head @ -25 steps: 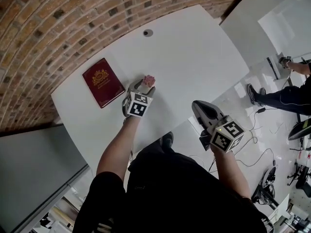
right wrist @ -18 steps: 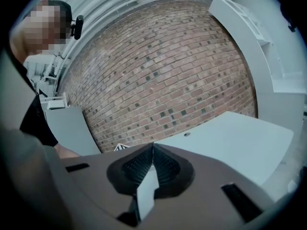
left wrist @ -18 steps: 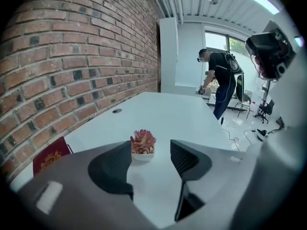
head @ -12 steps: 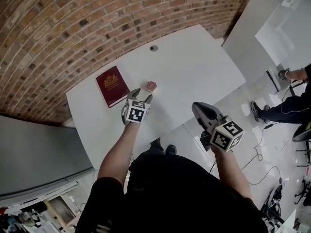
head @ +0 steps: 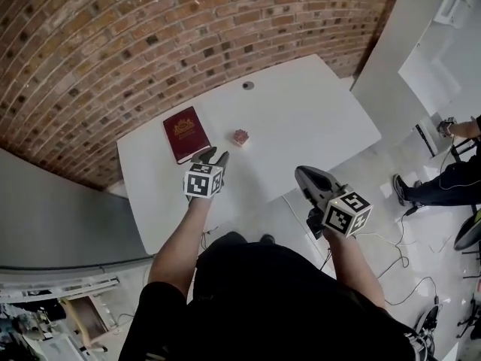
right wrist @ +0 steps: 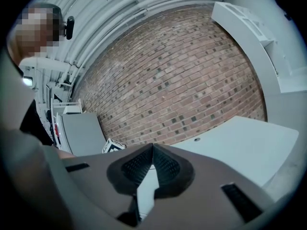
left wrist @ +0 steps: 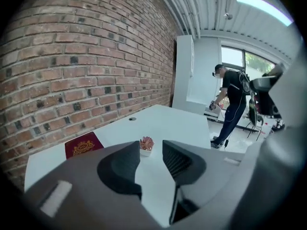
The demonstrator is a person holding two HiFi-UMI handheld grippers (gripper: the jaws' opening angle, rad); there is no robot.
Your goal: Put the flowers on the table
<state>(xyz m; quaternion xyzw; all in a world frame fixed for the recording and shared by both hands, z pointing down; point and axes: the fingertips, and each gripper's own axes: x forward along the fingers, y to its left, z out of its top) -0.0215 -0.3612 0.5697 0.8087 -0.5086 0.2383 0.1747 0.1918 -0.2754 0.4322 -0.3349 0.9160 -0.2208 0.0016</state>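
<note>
The flowers (head: pixel 240 137), pink in a small white pot, stand upright on the white table (head: pixel 308 119), a little right of a red book. My left gripper (head: pixel 214 157) hovers just short of them, over the table. In the left gripper view the flowers (left wrist: pixel 146 144) show beyond the fingertips, apart from them. The left gripper (left wrist: pixel 151 153) has its jaws closing, with a gap still between them and nothing in it. My right gripper (head: pixel 301 174) is held off the table's near right edge, over the floor. Its jaws (right wrist: pixel 152 148) meet at the tips, shut and empty.
A red book (head: pixel 186 134) with a gold crest lies left of the flowers. A round cable hole (head: pixel 247 85) sits near the table's far edge, by the brick wall (head: pixel 150 43). A person (left wrist: pixel 231 104) stands beyond the table's right end, where cables lie on the floor (head: pixel 406 247).
My left gripper has drawn back from the flowers, which stay on the table. Its jaws have narrowed. The head view has pulled back, so the table looks smaller.
</note>
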